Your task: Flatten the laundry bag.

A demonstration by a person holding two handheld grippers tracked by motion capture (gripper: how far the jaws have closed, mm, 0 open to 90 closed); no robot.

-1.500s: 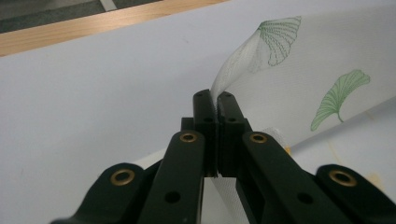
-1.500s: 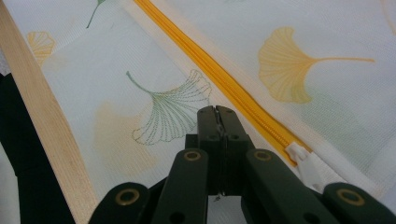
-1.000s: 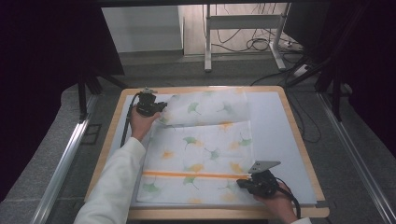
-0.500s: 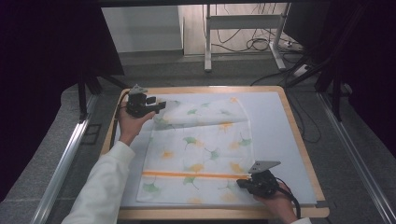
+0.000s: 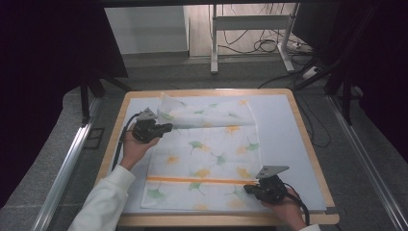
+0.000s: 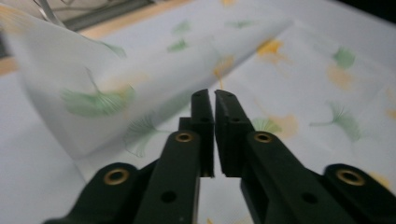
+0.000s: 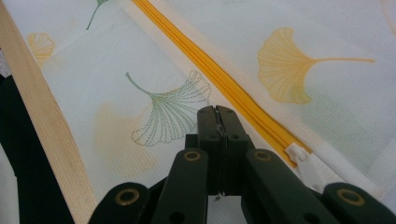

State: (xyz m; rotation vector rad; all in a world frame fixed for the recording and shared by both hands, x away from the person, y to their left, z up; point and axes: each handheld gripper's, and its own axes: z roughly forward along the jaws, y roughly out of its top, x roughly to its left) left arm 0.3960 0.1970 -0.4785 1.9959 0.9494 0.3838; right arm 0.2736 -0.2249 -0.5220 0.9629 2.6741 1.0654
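Left gripper has slid back off the mesh laundry bag's folded flap, jaws just closed empty — right gripper pinches the near edge. Next: regrip the flap.

You face a wood-rimmed table; at twelve o'clock a white panel, at one o'clock metal legs and floor cables.
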